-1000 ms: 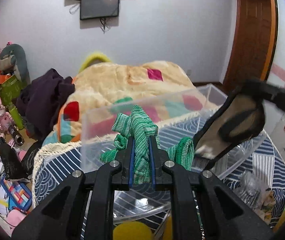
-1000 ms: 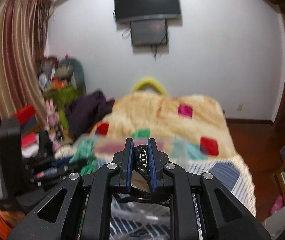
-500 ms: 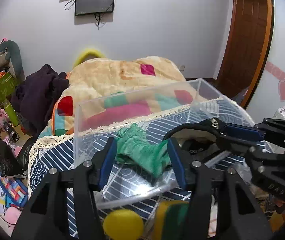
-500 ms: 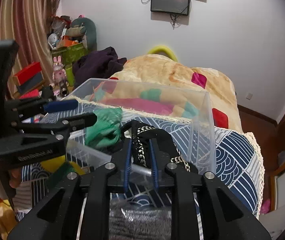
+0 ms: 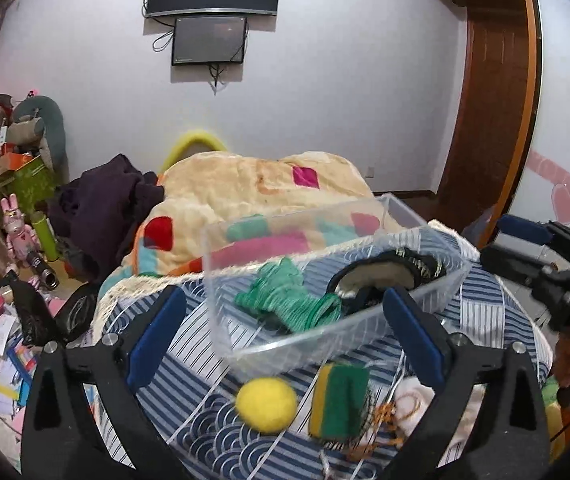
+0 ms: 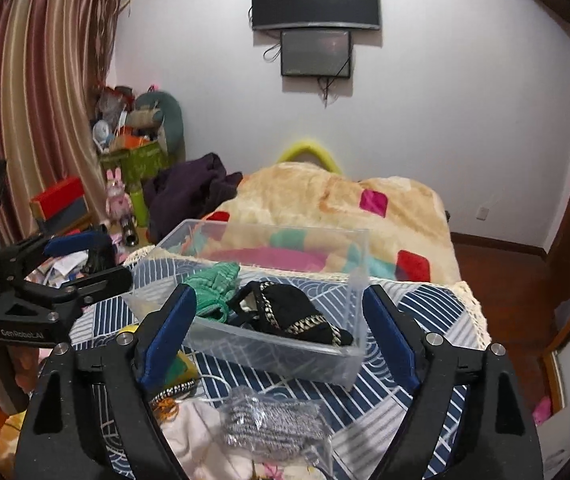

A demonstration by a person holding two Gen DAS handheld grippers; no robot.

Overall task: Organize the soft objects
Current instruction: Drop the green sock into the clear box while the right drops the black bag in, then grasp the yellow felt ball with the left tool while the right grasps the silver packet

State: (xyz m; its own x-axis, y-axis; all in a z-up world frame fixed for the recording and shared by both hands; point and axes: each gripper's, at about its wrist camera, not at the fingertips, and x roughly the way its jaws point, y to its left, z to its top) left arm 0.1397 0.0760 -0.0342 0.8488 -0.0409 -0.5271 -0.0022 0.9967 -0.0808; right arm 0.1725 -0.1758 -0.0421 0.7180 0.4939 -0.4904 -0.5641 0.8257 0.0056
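Note:
A clear plastic bin (image 5: 317, 340) (image 6: 285, 356) stands on a blue patterned cloth. Inside it lie a green knitted cloth (image 5: 289, 300) (image 6: 213, 284) and a black item with gold chain trim (image 5: 389, 276) (image 6: 289, 312). My left gripper (image 5: 281, 336) is open and empty, held in front of the bin. My right gripper (image 6: 279, 336) is open and empty, also in front of the bin. A yellow ball (image 5: 266, 405) and a yellow-green sponge (image 5: 339, 400) lie on the cloth before the bin. A grey knitted item in a clear bag (image 6: 273, 424) lies near my right gripper.
A beige blanket with coloured patches (image 5: 245, 196) covers the bed behind the bin. A dark purple garment (image 5: 105, 212) lies at its left. Cluttered floor and toys (image 5: 17, 240) are at the left. A wooden door (image 5: 489, 120) is at the right.
Both grippers opened and pulled back from the bin. The green cloth and the black item were let go and now lie in the bin.

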